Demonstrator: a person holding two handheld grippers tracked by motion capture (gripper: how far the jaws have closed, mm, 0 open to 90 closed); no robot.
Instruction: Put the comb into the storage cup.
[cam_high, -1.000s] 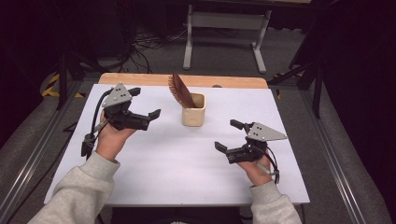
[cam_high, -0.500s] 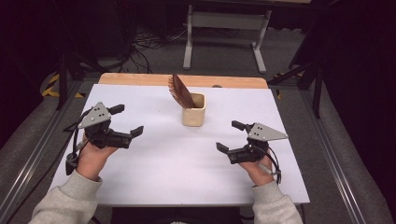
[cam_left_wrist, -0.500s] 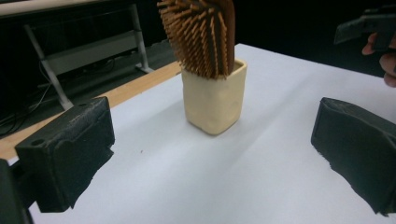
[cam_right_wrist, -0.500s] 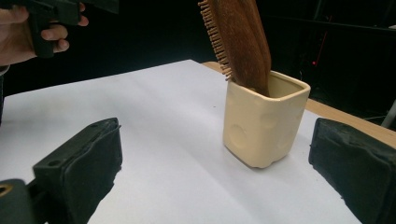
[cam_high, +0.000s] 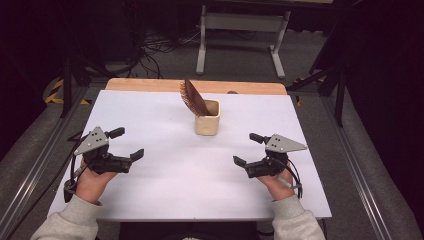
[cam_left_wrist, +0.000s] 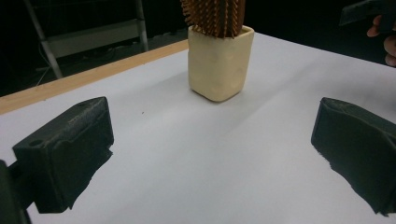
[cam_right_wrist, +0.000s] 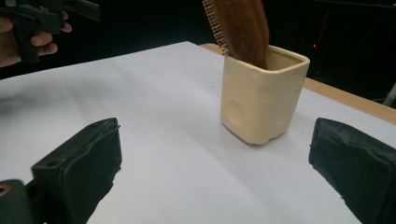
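Comb (cam_high: 194, 98) upright in cup (cam_high: 207, 123)

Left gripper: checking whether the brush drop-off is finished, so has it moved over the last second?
Yes. The left gripper drew back from the cup toward the person, jaws open and empty.

The cup (cam_right_wrist: 261, 95) looks like matt, dimpled cream ceramic. In it stands a brown wooden brush (cam_right_wrist: 240, 25) with wooden bristles. Beneath the cup, the counter (cam_high: 165, 190) is smooth matt white, edged with bare wood behind it.
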